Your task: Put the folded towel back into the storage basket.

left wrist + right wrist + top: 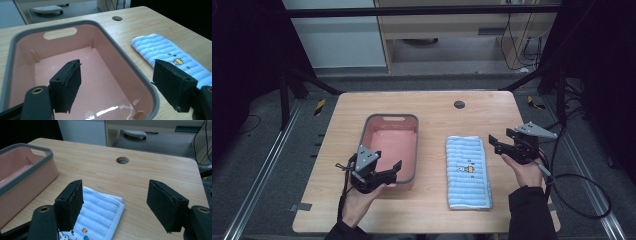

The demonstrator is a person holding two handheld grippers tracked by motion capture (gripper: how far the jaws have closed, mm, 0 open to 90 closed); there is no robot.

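towel (468, 172) long axis 12–6 on counter (437, 107) | we hold right tongs (495, 143) nearer, towel at their 8 | left tongs (396, 168) over basin (390, 118) | both apart, empty

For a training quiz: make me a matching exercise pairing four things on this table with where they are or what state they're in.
Things:
1. pink basin
2. blue towel
3. left claw
4. right claw

Places or states:
A. folded flat, right of the basin
B. open, over the basin's near right corner
C. open, by the towel's far right corner
D. empty, on the table's left half

Pairs: 1-D, 2-A, 3-B, 4-C
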